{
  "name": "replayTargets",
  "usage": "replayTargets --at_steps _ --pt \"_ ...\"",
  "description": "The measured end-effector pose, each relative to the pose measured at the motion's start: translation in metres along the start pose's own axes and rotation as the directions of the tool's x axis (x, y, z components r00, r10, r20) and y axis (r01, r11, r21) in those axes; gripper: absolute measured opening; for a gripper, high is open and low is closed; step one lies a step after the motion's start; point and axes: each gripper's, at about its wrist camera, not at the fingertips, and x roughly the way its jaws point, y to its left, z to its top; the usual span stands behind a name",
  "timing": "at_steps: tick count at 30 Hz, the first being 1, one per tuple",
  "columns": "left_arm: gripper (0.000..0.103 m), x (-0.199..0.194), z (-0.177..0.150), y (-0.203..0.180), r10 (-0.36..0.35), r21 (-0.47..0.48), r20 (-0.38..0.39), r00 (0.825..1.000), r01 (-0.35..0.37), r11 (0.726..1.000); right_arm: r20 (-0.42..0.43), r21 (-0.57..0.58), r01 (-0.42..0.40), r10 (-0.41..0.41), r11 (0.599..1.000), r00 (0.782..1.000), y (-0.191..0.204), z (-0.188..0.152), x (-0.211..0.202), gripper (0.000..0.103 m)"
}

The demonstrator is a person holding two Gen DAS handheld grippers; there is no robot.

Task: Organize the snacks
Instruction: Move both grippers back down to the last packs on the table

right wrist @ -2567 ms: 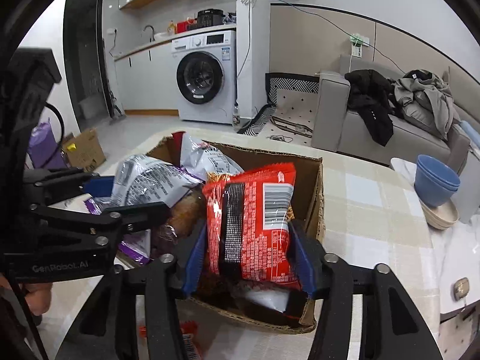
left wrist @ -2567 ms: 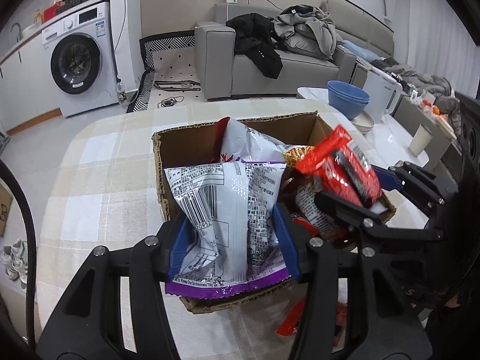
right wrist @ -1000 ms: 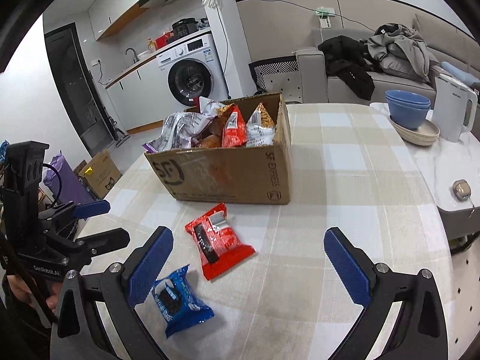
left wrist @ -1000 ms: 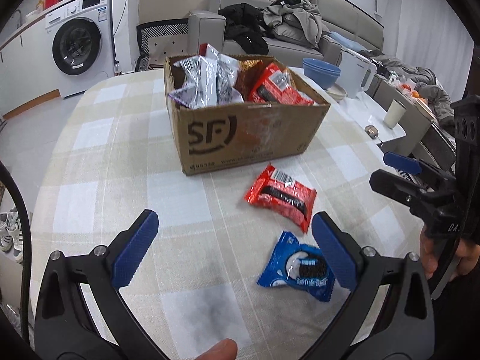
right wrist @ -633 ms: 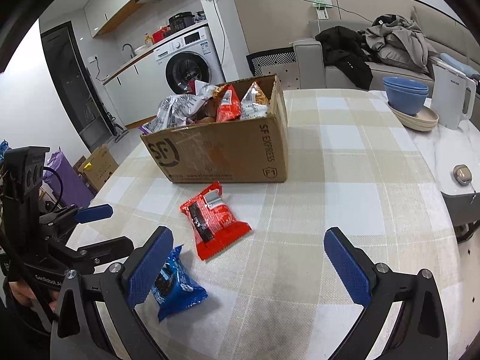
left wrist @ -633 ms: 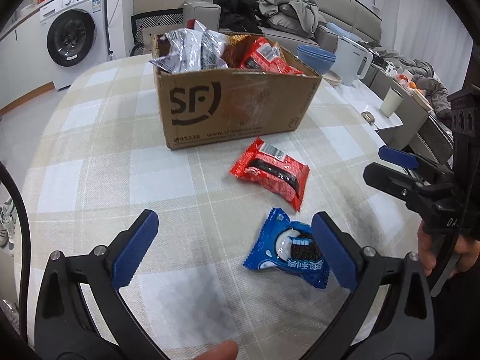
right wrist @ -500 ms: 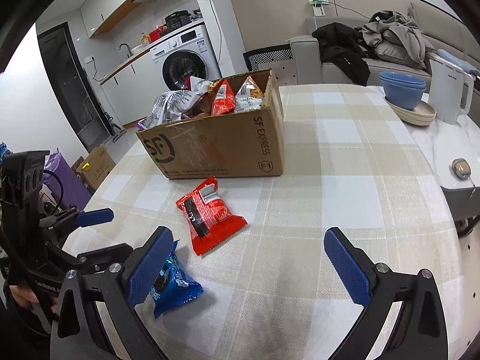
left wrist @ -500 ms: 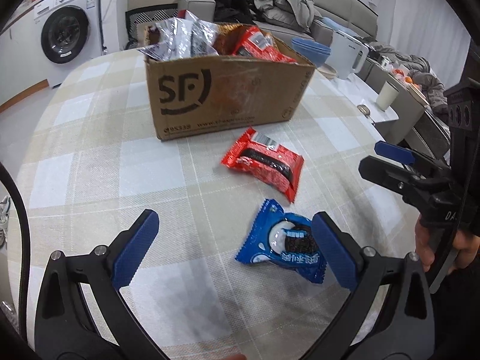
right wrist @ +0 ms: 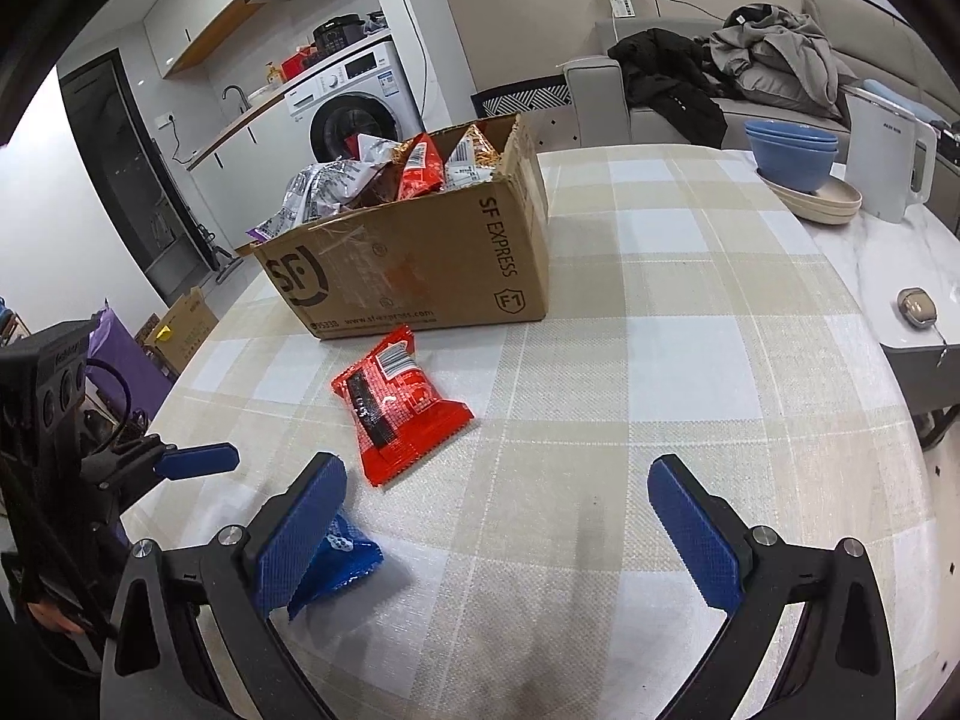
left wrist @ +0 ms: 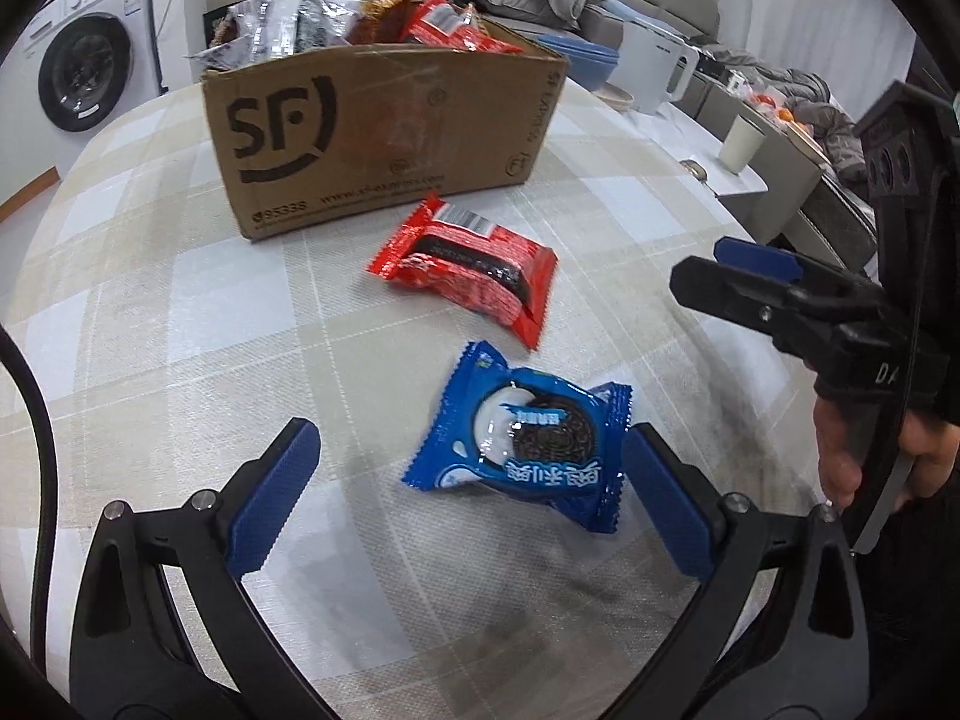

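Both claws gape wide, holding nothing. The left claw (left wrist: 468, 498) frames the blue cookie pack (left wrist: 528, 444) on the tabletop (left wrist: 180, 312). The right claw (right wrist: 498, 528) hovers nearby

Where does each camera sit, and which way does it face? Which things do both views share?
Left wrist: on the left gripper, low over the table, facing the blue cookie packet; its open fingers show, also the right gripper and a hand.
Right wrist: on the right gripper, facing the cardboard box; its open fingers show.
Shared: box, blue packet, red snack packet.
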Motion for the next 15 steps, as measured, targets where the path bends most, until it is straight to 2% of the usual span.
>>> replayTargets --at_steps 6,15 --pt "0.101 0.012 0.001 -0.010 -0.039 0.047 -0.036 0.999 0.041 0.998 -0.002 0.011 0.006 -0.006 1.000 1.000 -0.005 -0.004 0.001 0.103" --pt "0.101 0.032 0.002 -0.025 -0.036 0.094 -0.074 0.997 0.043 0.995 -0.011 0.036 0.011 -0.010 0.999 1.000 -0.011 -0.007 0.006 0.103"
